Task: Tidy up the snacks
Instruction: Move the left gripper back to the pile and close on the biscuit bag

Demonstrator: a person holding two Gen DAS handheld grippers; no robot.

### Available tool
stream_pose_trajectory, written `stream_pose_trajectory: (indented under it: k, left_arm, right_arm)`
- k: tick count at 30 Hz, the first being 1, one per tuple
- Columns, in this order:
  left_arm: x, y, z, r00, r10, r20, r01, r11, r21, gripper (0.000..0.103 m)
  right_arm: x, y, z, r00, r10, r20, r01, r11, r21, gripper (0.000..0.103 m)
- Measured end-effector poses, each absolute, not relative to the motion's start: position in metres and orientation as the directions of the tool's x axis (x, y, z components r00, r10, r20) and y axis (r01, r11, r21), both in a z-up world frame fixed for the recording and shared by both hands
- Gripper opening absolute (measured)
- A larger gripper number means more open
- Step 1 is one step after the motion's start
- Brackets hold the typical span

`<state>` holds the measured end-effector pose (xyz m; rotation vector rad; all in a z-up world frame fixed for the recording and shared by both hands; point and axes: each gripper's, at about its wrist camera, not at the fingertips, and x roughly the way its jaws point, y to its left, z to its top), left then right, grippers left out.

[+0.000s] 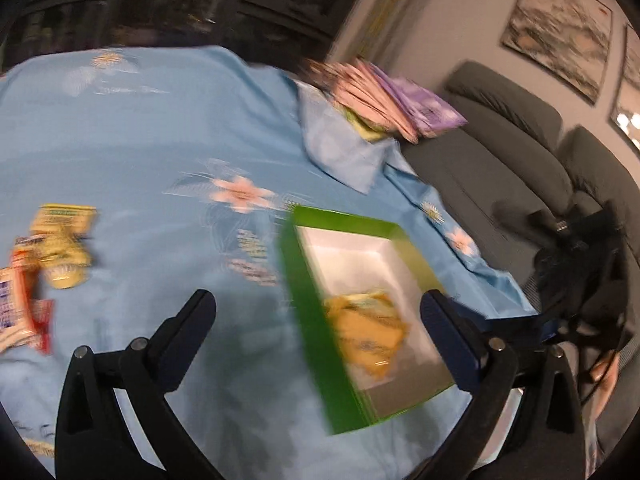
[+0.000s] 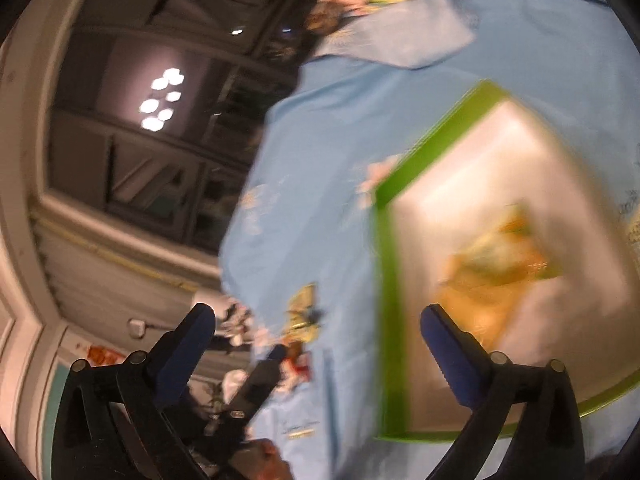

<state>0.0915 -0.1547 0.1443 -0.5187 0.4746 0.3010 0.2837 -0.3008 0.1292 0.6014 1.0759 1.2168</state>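
A green box [image 1: 308, 312] with a white inside sits on a light blue flowered tablecloth [image 1: 160, 152]. A yellow-orange snack packet [image 1: 368, 328] lies in it. My left gripper [image 1: 318, 308] is open and empty, just above the box's near end. Yellow snack packets [image 1: 64, 244] and red-and-white ones [image 1: 20, 312] lie at the left. In the right wrist view the same box [image 2: 388, 320] and packet [image 2: 496, 272] appear blurred. My right gripper [image 2: 318, 320] is open and empty beside the box's left wall. The other gripper [image 2: 260, 384] shows low in that view.
A pile of pink and purple packets [image 1: 384, 96] lies at the table's far right corner. A grey sofa [image 1: 500, 152] stands to the right of the table. Dark windows are behind. Small snacks [image 2: 302, 312] lie by the table edge in the right wrist view.
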Motion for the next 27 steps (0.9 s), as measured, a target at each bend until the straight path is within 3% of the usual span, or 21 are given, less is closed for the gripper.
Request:
stream_pose_trajectory:
  k: [9, 15, 22, 25, 27]
  left_arm:
    - [-0.026, -0.044, 0.116, 0.780, 0.375, -0.501, -0.606, 0.652, -0.455, 0.103]
    - [-0.066, 0.021, 0.077, 0.811, 0.275, -0.517, -0.580, 0.499, -0.644, 0.103]
    - [-0.088, 0.043, 0.057, 0.835, 0.256, -0.487, -0.550, 0.413, -0.726, 0.103]
    - [-0.088, 0.046, 0.045, 0.840, 0.225, -0.495, -0.543, 0.363, -0.757, 0.103]
    - [-0.082, 0.049, 0.036, 0.841, 0.191, -0.506, -0.540, 0.361, -0.760, 0.103]
  right_arm:
    - [0.195, -0.165, 0.121, -0.298, 0.870, -0.393, -0.559, 0.175, 0.811, 0.103]
    - [0.161, -0.060, 0.085, -0.488, 0.775, -0.402, -0.534, 0.099, 0.840, 0.103]
    - [0.157, 0.010, 0.037, -0.542, 0.723, -0.429, -0.504, 0.130, 0.854, 0.103]
    - [0.163, 0.013, 0.011, -0.606, 0.736, -0.301, -0.410, 0.035, 0.911, 0.103]
    - [0.166, 0.016, -0.005, -0.621, 0.733, -0.277, -0.381, 0.026, 0.924, 0.103]
